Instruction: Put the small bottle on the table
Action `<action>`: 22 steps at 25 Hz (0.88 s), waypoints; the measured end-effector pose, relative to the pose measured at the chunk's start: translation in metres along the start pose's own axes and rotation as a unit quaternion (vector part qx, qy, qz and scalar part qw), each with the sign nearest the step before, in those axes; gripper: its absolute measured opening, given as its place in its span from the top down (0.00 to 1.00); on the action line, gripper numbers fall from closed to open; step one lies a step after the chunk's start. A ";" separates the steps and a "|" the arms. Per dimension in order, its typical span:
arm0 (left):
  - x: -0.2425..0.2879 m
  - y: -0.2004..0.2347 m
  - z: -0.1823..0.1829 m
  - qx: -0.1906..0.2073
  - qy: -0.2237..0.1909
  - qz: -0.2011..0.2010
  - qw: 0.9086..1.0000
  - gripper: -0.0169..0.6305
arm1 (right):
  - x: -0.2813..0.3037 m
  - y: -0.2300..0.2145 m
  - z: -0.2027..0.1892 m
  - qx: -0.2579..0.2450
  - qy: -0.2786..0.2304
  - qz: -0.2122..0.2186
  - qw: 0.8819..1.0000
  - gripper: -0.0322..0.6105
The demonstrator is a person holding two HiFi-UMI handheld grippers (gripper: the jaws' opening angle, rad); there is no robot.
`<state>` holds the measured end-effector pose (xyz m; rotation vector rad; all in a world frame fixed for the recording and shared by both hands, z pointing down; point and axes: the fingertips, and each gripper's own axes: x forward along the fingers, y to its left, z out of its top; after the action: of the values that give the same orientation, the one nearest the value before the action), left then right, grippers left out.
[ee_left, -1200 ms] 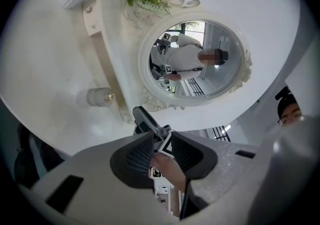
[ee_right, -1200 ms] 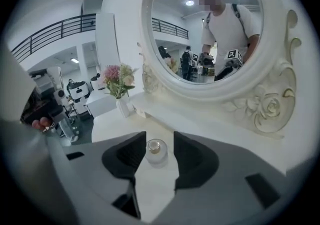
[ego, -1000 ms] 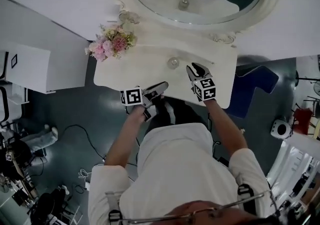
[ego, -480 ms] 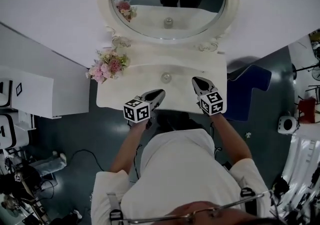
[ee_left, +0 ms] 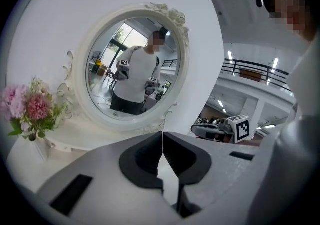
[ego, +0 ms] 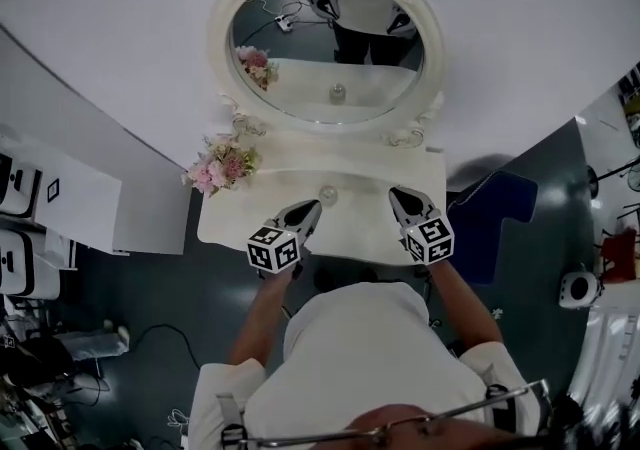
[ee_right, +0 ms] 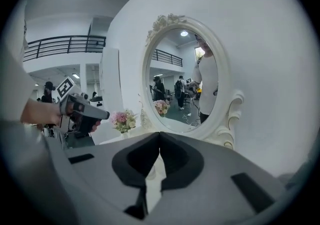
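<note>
white dressing table against a white wall, oval mirror in an ornate white frame above it, dark floor below. head view looks steeply down on the person in a white top standing at the table's near edge.

left end of table: pink-and-white flower bunch, upright, by the foot of the mirror frame.

left gripper: over the near part of the table, left of centre, marker cube toward the person. left gripper view shows the two dark pads meeting along a thin line; jaws have just been closing and are now pressed together, with nothing between them. it holds nothing.

small bottle: stands on the table top near the middle, between the two grippers, just beside the left gripper's tip in the head view and clear of both. whether upright cannot be judged from straight above. its reflection shows low in the mirror.

right gripper: over the near part of the table, right of centre. right gripper view shows jaws brought fully together after just closing, empty.

far right: dark blue object on the floor beside the table; kind not clear.
</note>
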<state>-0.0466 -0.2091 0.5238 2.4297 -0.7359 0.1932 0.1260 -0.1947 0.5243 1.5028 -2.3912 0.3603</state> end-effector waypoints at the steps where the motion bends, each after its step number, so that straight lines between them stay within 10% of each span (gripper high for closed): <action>1: -0.002 -0.002 0.005 0.009 -0.009 0.008 1.000 0.97 | -0.003 0.000 0.004 -0.005 -0.005 0.003 1.000 0.94; 12: -0.036 -0.010 0.043 0.134 -0.096 0.099 0.981 0.97 | -0.028 -0.007 0.044 -0.059 -0.071 0.005 0.996 0.94; 22: -0.032 -0.023 0.058 0.171 -0.102 0.105 0.974 0.97 | -0.040 -0.011 0.058 -0.076 -0.103 -0.005 0.992 0.94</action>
<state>-0.0630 -0.2123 0.4553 2.7214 -1.1340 0.1658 0.1455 -0.1865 0.4565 1.5481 -2.4992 0.0191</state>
